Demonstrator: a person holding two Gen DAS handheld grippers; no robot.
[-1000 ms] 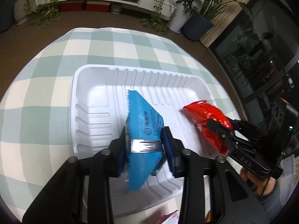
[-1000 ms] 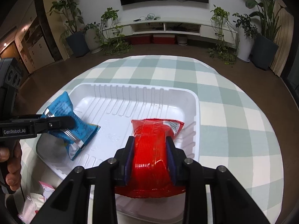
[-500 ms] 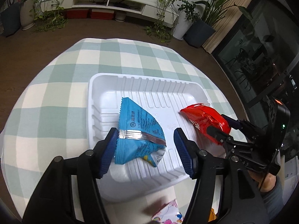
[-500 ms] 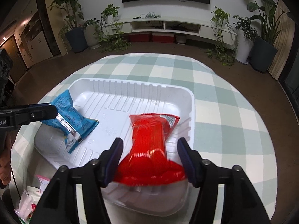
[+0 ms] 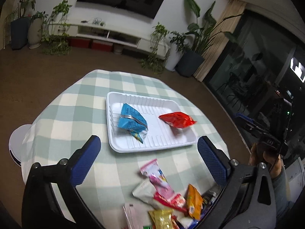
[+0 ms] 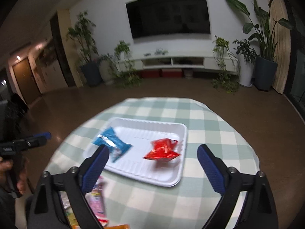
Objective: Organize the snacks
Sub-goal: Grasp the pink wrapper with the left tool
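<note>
Your left gripper and right gripper both show blue-padded jaws spread wide with nothing between them. At frame centre, the white ribbed foam tray on the green-and-white checked tablecloth contains the crinkled blue snack packet and the red foil snack packet, lying apart. Loose mixed snack packets lie heaped at the lower edge of the left wrist view.

1. You are in a home living room: a wall-mounted television hangs at 12 o'clock above a low white media console.
2. Potted plants line that wall.
3. A checked tablecloth covers your round table.
</note>
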